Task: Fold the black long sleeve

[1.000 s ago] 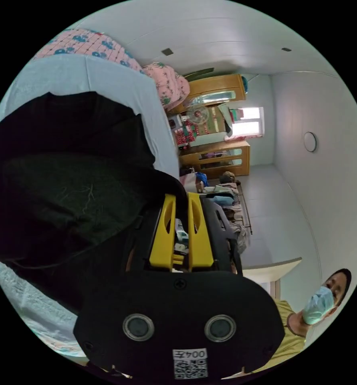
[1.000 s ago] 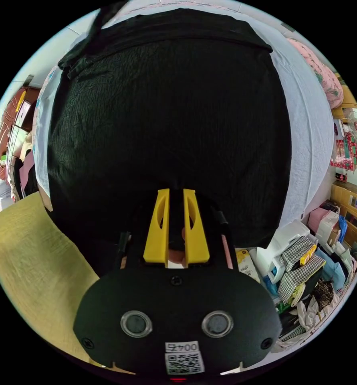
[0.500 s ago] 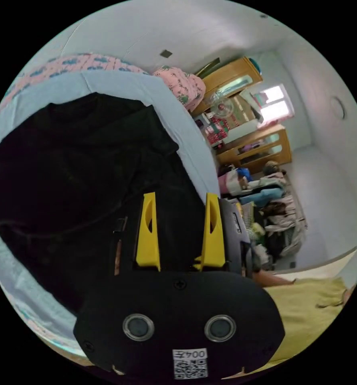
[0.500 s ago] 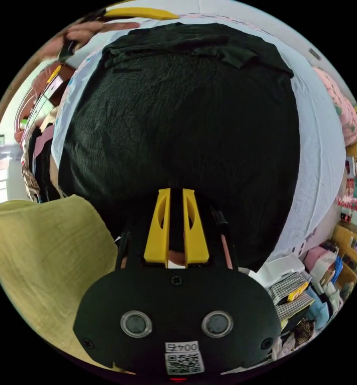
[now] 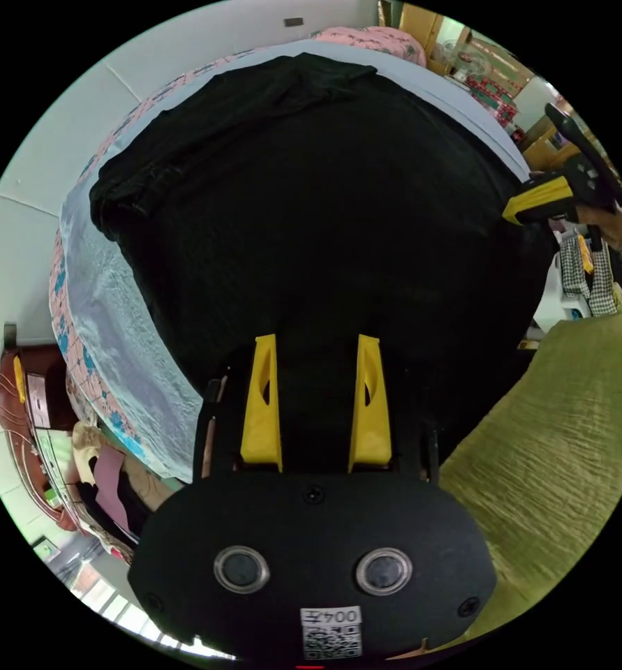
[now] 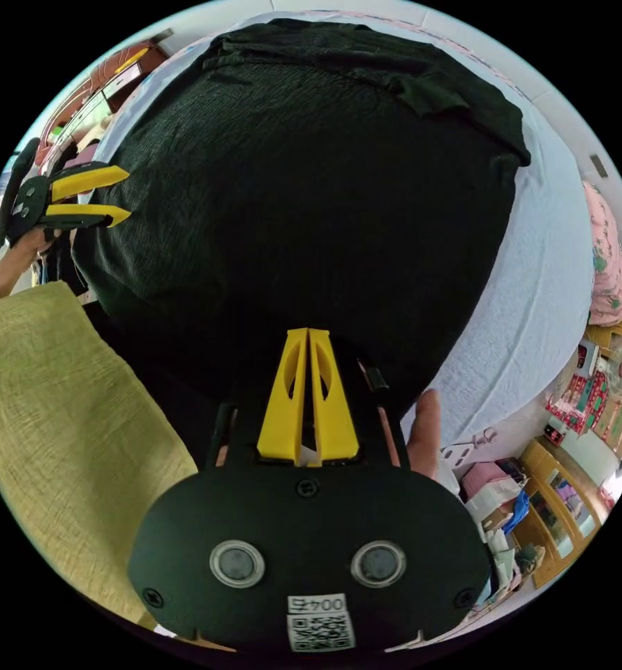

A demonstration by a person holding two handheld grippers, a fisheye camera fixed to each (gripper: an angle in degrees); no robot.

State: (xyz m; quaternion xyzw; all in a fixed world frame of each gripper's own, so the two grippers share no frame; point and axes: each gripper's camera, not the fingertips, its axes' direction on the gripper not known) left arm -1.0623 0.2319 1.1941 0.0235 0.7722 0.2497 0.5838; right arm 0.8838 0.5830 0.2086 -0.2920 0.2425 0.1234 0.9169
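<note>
1. Black ribbed fabric, the black long sleeve (image 6: 304,195), lies spread flat over most of the bed (image 6: 534,293), which is covered by a pale bluish-white sheet; in the left gripper view the same garment (image 5: 311,209) reaches nearly to the bed's edges.
2. At the garment's far end a folded-in strip of fabric, seemingly a sleeve (image 6: 408,77), lies across the body of the shirt.
3. The left claw (image 5: 316,349) hangs over the near hem with its yellow jaws spread apart and nothing between them; in the right gripper view it (image 6: 119,195) shows at the garment's side edge, jaws likewise parted, held by a hand (image 6: 17,258).
4. The right claw (image 6: 309,342) has its jaws drawn together, tips touching, at the near hem; whether any cloth is pinched between them cannot be told. In the left gripper view it (image 5: 516,209) sits at the garment's other side edge.
5. A finger (image 6: 426,433) of the holding hand shows beside the right claw's body.
6. The person's yellow-green garment (image 6: 52,433) shows next to the bed.
7. Beyond the bed are a pink patterned pillow (image 6: 607,258) and wooden shelves (image 6: 562,502) with piled clutter.
</note>
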